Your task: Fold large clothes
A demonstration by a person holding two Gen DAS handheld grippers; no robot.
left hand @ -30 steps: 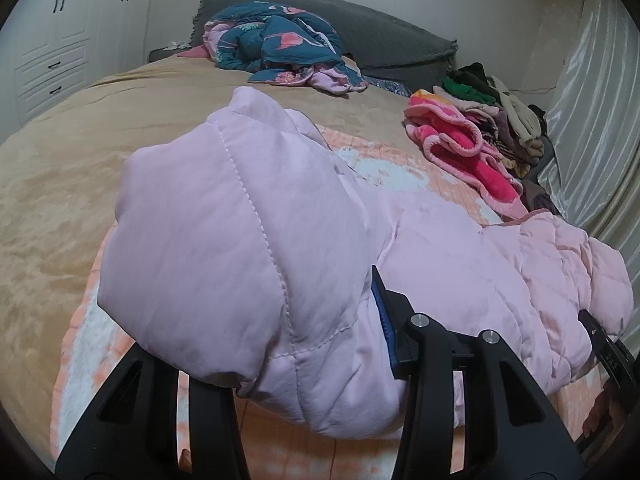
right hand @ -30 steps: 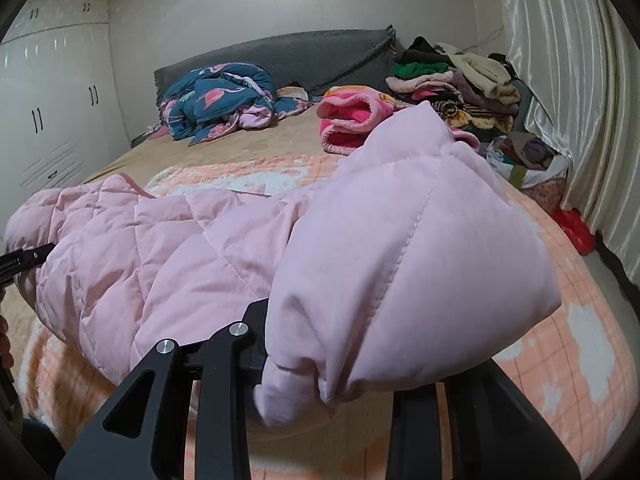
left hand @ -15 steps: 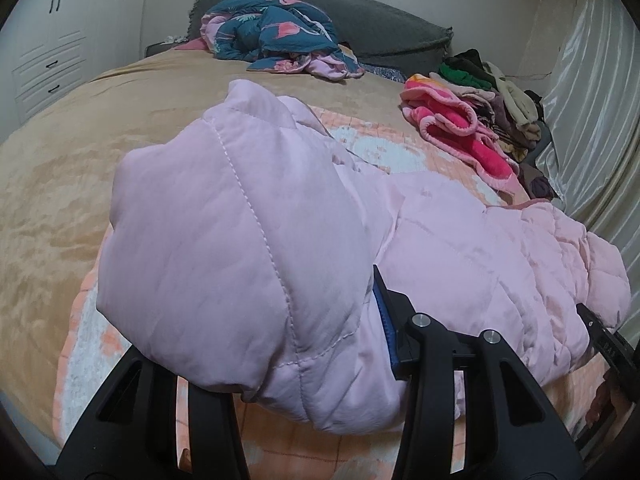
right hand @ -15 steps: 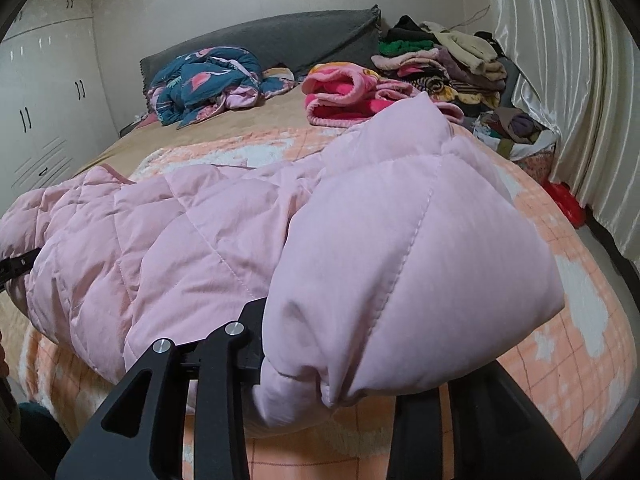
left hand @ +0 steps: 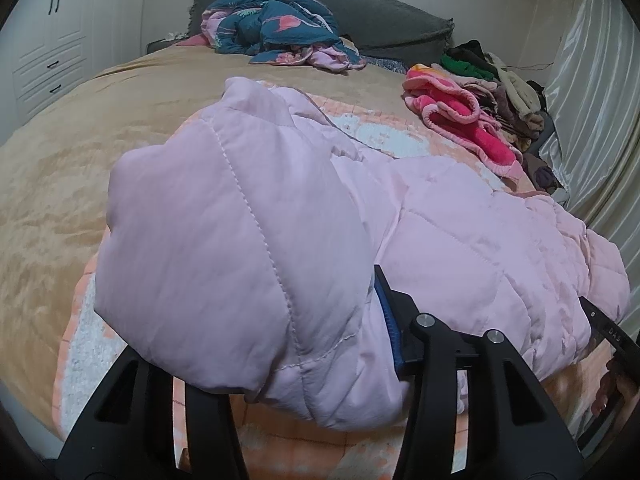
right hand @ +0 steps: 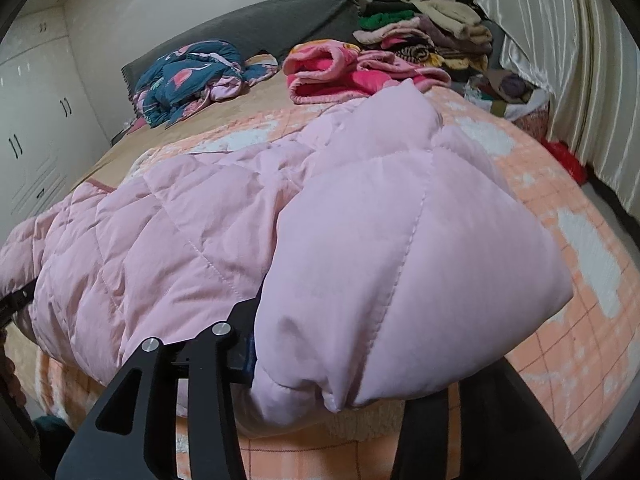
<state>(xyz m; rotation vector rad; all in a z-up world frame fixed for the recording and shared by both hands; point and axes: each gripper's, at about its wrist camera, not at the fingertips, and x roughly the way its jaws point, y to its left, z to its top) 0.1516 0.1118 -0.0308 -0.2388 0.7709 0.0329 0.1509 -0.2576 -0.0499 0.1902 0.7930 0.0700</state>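
A large pale pink quilted puffer jacket (left hand: 248, 240) stretches across the near end of the bed; it also fills the right wrist view (right hand: 400, 264). My left gripper (left hand: 312, 364) is shut on one end of the jacket, whose puffy fabric bulges over the fingers. My right gripper (right hand: 332, 364) is shut on the other end in the same way. The jacket hangs between the two grippers, low over an orange-and-white checked blanket (right hand: 560, 320). The fingertips of both grippers are hidden under the fabric.
The bed has a tan cover (left hand: 80, 168). A crumpled blue flamingo-print garment (left hand: 272, 24) lies by the grey headboard (left hand: 380, 20). A pink fleece garment (left hand: 460, 120) and a stack of clothes (right hand: 424, 28) sit at the right. A curtain (right hand: 580, 60) hangs to the right, white wardrobes (left hand: 48, 40) stand to the left.
Both grippers have carried the jacket forward over the bed and lower towards the blanket. Both stay shut on it.
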